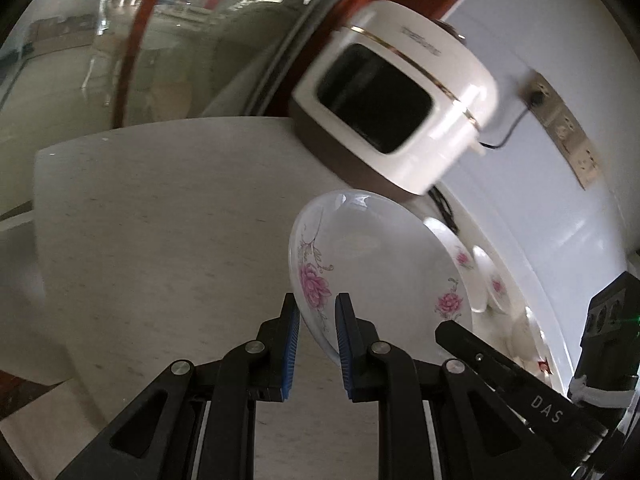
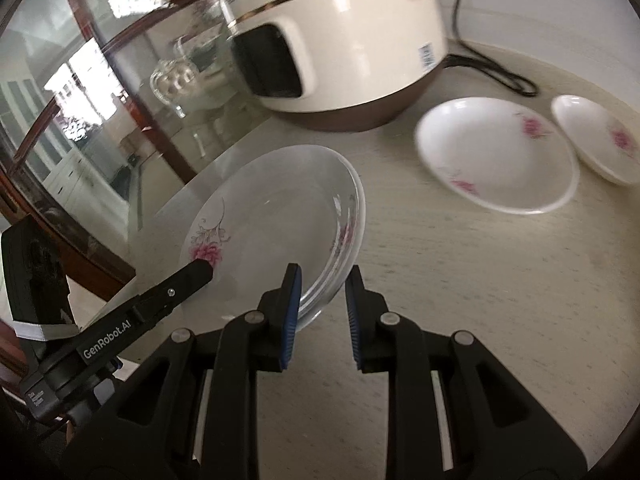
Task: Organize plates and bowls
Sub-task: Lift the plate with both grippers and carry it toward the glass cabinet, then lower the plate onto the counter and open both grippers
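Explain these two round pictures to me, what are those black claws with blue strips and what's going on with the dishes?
The black claws are handheld grippers, one in each of a person's hands; there is no robot arm. Each picture comes from a fisheye camera on one gripper, looking along its fingers. In the left wrist view, the left gripper straddles the rim of a floral plate. In the right wrist view, the right gripper straddles the same plate's opposite rim; whether either grips it or it is lifted, I cannot tell. On the pale countertop sit a white rice cooker, a second floral plate and a smaller floral dish.
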### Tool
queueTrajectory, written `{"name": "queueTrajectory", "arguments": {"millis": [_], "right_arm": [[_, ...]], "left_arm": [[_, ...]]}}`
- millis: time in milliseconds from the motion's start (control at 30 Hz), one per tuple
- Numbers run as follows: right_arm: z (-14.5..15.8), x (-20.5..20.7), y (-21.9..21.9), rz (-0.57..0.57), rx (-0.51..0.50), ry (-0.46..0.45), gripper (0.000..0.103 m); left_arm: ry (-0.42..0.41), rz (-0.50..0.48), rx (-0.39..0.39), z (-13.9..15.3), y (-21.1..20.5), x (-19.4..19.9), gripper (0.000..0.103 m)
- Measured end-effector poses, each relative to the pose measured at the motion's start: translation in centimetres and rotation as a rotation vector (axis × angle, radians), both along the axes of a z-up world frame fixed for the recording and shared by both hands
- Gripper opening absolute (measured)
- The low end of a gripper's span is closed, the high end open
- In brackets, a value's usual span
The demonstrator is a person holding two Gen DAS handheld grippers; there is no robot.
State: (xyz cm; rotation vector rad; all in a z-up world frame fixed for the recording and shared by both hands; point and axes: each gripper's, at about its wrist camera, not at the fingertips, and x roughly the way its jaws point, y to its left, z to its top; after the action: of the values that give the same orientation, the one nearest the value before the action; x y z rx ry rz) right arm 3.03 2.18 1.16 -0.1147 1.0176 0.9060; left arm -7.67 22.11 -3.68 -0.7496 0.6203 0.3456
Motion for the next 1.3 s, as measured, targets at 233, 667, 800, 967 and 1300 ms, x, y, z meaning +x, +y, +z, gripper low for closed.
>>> {"name": "queueTrajectory", "arguments": {"millis": [233, 667, 800, 967, 1300], "right_arm": [[-0.9, 0.5, 2.1, 0.087, -0.014, 0.004, 0.026], [-1.6, -0.1, 3.0, 0.189, -0.010, 0.021, 0.029], [-2.0, -0.1, 3.1, 0.201, 0.000, 0.043, 0.030], [-1.9, -0.3, 3.2, 0.220, 0.011, 0.058, 0.033], [-0.8, 0.3, 2.2, 0.205, 0.102, 0.062, 0.051]], "left_arm": [[0.029, 0.066, 0.015, -0.8, 1.8, -1.3, 0.019], [0.098, 0.138, 0.110, -0.9, 2.4, -1.8, 0.019], [0.111, 0.146, 0.133, -0.9, 2.3, -1.9, 0.019], [0.142, 0.154, 0.188, -0.6, 1.3, -1.7, 0.028], [0.166, 0.197, 0.294, 0.5, 0.1, -1.7, 0.054]]}}
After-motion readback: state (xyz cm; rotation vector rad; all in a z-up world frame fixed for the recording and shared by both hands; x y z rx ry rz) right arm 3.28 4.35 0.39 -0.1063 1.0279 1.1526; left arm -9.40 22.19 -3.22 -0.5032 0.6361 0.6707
